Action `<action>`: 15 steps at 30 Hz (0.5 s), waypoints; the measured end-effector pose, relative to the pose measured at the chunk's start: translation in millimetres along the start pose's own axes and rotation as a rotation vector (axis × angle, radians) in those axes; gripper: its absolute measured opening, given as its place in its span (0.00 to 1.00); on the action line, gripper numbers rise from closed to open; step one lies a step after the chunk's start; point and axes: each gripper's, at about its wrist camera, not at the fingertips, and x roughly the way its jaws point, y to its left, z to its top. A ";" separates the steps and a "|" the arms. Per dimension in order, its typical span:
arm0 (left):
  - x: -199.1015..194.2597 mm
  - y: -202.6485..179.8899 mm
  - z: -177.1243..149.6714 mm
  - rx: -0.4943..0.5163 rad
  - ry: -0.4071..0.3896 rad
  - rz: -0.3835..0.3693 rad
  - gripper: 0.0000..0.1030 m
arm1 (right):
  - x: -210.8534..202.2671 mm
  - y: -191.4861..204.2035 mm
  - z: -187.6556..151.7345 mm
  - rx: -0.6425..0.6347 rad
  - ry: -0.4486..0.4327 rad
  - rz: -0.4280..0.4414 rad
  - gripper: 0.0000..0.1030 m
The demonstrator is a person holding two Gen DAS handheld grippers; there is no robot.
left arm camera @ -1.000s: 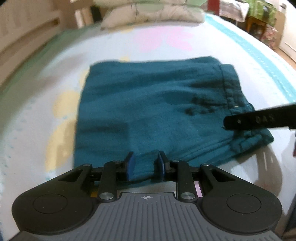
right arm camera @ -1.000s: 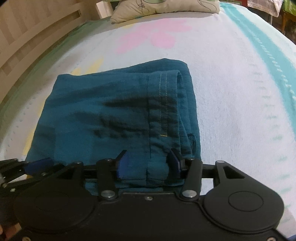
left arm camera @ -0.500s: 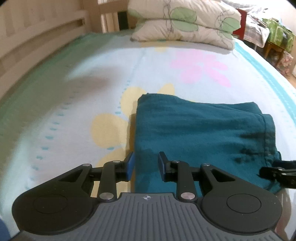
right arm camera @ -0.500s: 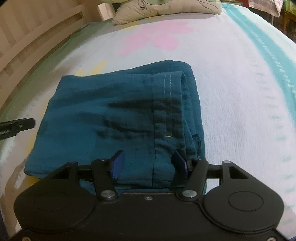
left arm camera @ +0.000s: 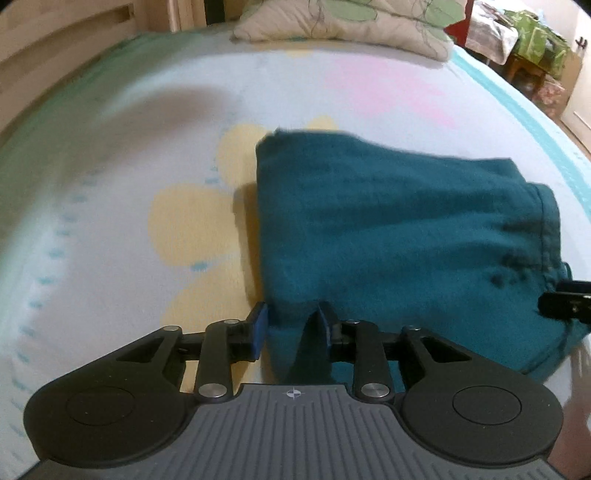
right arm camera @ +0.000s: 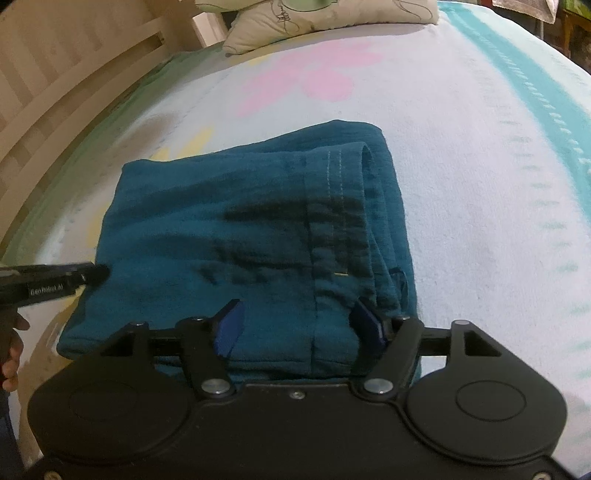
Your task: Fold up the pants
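pants [left arm camera: 399, 236] folded, near edge hidden | left gripper [left arm camera: 291, 326] parted | right gripper [right arm camera: 299, 326] parted

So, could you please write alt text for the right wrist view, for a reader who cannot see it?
Folded teal pants lie on a floral bedsheet, their near edge between the open fingers of the right tongs. The tip of the left tongs reaches the pants' left edge, and a pillow lies at the far end of the bed.
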 end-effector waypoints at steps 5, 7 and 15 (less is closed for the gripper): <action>6.2 7.9 1.6 -0.061 -0.005 -0.021 0.41 | -0.2 -1.1 0.4 0.003 -0.001 0.004 0.70; 8.8 12.0 5.3 -0.089 -0.004 -0.040 0.44 | -0.5 -1.4 0.2 0.007 -0.001 0.007 0.70; 33.0 1.3 32.9 -0.033 0.017 -0.098 0.68 | -0.4 -2.9 0.5 0.001 -0.002 0.007 0.70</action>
